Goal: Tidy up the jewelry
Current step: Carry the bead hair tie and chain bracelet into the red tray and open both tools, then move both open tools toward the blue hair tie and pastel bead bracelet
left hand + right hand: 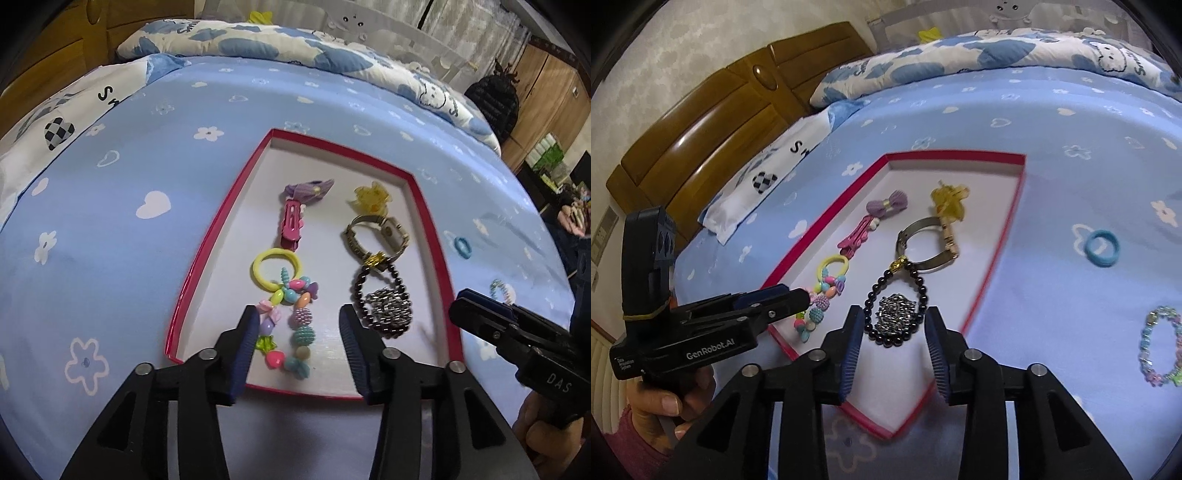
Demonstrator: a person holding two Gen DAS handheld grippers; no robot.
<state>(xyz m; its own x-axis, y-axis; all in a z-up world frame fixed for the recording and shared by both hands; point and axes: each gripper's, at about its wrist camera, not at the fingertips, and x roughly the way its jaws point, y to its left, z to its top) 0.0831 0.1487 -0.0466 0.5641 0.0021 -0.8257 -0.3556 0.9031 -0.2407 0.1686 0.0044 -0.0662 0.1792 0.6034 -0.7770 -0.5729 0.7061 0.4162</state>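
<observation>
Lay in the red-rimmed box [218, 229] on the bed [110, 206]: colourful bead bracelet [291, 328] between the parted, empty left hand-held gripper [297, 332]. Black bead bracelet [895, 314] and silver chain [895, 312] just ahead of the right hand-held gripper [894, 338], likewise half open, gripping nothing.

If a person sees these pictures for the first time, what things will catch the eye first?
First comes the red-rimmed tray on the blue bedsheet, holding two rows of jewelry: the colourful bead bracelet lies between the open fingers of the left gripper, and the black bead bracelet lies ahead of the open right gripper. Outside the tray, a blue ring and a pastel bracelet lie on the sheet.
</observation>
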